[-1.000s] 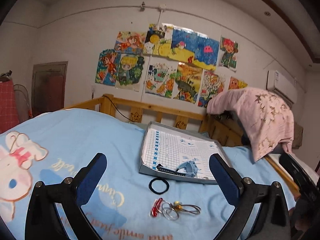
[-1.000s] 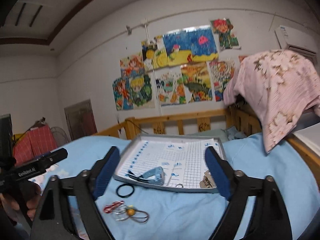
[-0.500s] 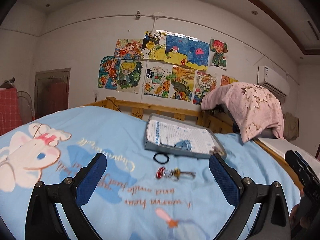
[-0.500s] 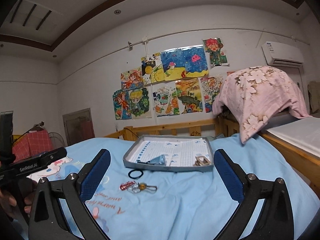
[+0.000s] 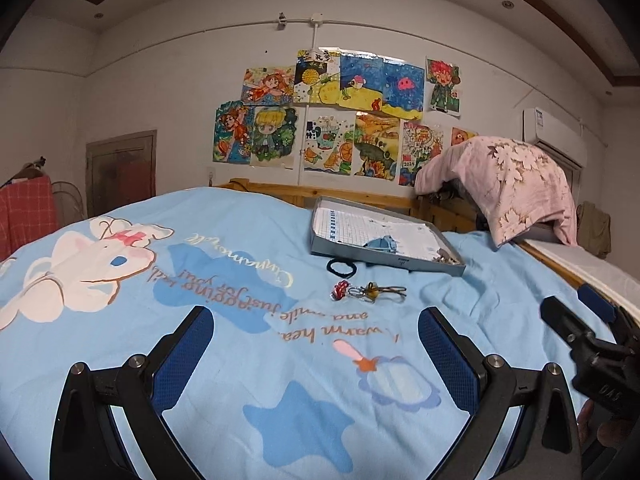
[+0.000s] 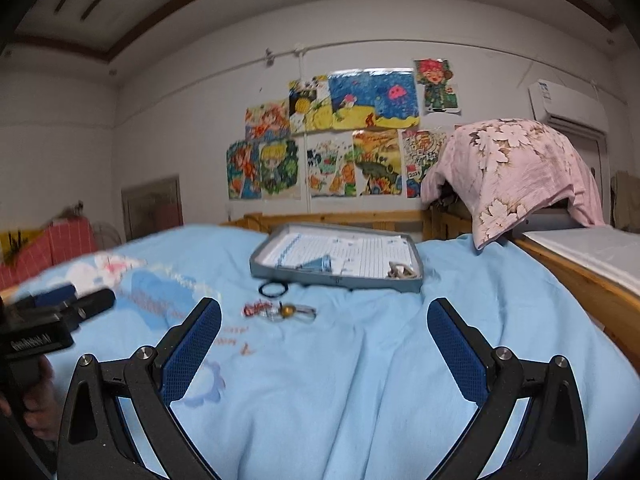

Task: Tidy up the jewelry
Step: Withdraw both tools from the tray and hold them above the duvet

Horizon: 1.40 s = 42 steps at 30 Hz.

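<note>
Both claws had backed away from the tray (image 5: 384, 258), wide open and empty; loose bracelets (image 5: 370, 292) could snag the bedsheet (image 5: 240, 360).

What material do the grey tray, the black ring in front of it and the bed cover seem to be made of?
Grey tray: probably plastic or painted metal; smooth matte walls, with a printed grid paper lining inside.
Black ring: likely an elastic fabric hair tie; thin, dull and slightly uneven in outline.
Bed cover: woven cloth, probably cotton; matte light blue, wrinkled, with cartoon prints.
</note>
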Motion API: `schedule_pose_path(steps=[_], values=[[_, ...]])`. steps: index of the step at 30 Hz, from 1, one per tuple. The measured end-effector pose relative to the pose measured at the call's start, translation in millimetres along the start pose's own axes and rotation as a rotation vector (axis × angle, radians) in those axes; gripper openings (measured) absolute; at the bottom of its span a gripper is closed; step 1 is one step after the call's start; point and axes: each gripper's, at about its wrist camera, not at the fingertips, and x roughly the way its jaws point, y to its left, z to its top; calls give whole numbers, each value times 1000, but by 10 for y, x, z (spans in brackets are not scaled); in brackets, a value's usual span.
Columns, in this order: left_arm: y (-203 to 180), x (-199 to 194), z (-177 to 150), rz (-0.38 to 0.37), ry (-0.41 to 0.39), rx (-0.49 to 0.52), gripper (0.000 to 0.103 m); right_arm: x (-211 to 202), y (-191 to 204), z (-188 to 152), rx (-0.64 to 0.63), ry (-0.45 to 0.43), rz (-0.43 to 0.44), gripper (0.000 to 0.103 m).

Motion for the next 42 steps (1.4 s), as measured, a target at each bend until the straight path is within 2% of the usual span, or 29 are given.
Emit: schedule_pose_path(steps=[6, 15, 23, 30, 32, 36, 42], values=[[-23, -72, -50, 11, -8, 30, 103, -40, 64, 2, -44, 0, -8, 101], [-55, -124, -59, 10, -20, 42, 103, -124, -38, 16, 32, -16, -28, 101], [-16, -147, -72, 29, -21, 21, 103, -123, -49, 9, 38, -14, -29, 101], [158, -83, -42, 45, 4, -26, 103, -144, -72, 17, 52, -37, -35, 101], [228, -19, 23, 22, 36, -20, 103, -137, -79, 31, 56, -42, -43, 101], [377, 124, 246, -18, 80, 17, 103, -1, -133, 213, 59, -29, -56, 101], [582, 466, 562, -15, 110, -6, 103, 269, -200, 680, 20, -33, -35, 101]])
